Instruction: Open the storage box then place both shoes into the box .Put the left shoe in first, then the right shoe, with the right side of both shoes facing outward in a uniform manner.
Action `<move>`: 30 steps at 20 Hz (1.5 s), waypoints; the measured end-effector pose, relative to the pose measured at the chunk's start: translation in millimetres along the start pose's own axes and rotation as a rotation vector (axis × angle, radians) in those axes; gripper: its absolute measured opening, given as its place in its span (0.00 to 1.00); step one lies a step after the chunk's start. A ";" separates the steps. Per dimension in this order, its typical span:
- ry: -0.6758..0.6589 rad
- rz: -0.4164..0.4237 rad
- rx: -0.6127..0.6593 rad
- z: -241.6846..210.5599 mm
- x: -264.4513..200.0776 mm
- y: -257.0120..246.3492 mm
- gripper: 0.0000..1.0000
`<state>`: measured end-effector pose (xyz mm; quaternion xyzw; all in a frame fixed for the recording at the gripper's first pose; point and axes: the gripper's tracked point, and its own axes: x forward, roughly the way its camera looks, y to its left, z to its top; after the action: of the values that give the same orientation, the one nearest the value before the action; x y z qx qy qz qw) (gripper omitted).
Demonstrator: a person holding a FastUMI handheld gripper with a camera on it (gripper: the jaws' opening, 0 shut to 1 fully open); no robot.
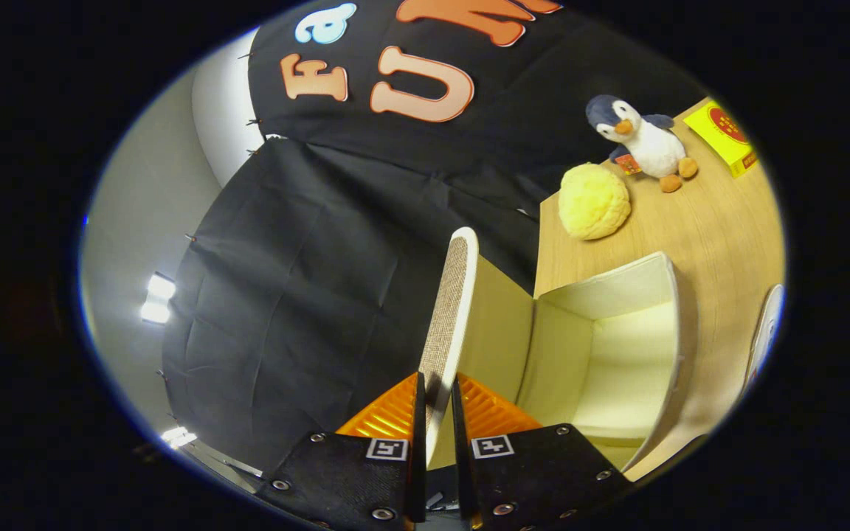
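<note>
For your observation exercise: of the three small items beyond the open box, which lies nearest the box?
The fluffy yellow ball; the penguin toy and yellow carton sit further off.

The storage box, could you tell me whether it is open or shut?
Open: the claw is shut on the lid, swung up clear of the storage box, whose pale inside shows no shoes.

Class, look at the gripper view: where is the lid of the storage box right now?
The lid stands swung up, pinched between the tongs, with the open storage box just beside it on the wooden table.
</note>
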<state>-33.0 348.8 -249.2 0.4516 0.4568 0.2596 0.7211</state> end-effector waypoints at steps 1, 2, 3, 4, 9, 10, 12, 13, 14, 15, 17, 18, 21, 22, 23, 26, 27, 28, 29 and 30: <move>0.011 0.005 -0.009 -7.3 8.2 7.1 0.17; 0.025 0.006 -0.021 -13.1 18.4 12.6 0.17; 0.039 0.006 -0.033 -17.6 30.4 17.5 0.17; 0.047 0.004 -0.043 -21.6 40.1 22.2 0.17; 0.044 -0.035 -0.065 -37.6 75.8 31.2 0.17; 0.066 -0.031 -0.055 -45.0 79.9 32.0 0.26; 0.092 -0.044 -0.056 -55.7 81.1 28.2 0.38; 0.091 -0.062 -0.076 -58.5 77.8 23.6 0.43; 0.089 -0.082 -0.101 -58.7 74.7 17.4 0.51; 0.090 -0.103 -0.124 -60.0 68.1 11.2 0.55; 0.092 -0.145 -0.169 -61.0 54.4 -5.6 0.61; 0.089 -0.169 -0.195 -59.0 44.2 -10.2 0.66; 0.074 -0.247 -0.264 -52.2 10.2 -41.1 0.78; 0.068 -0.273 -0.286 -48.5 -1.1 -50.8 0.81; 0.060 -0.302 -0.308 -46.2 -13.6 -61.8 0.82; 0.025 -0.413 -0.369 -32.7 -55.9 -103.1 0.87; 0.016 -0.452 -0.380 -29.9 -69.7 -117.7 0.87; 0.008 -0.484 -0.384 -26.1 -83.6 -132.3 0.88; -0.001 -0.514 -0.386 -24.3 -96.2 -144.8 0.87; -0.011 -0.544 -0.392 -21.0 -109.4 -157.8 0.88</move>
<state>-106.7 199.2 -346.7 0.1672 0.4979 0.1381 0.8397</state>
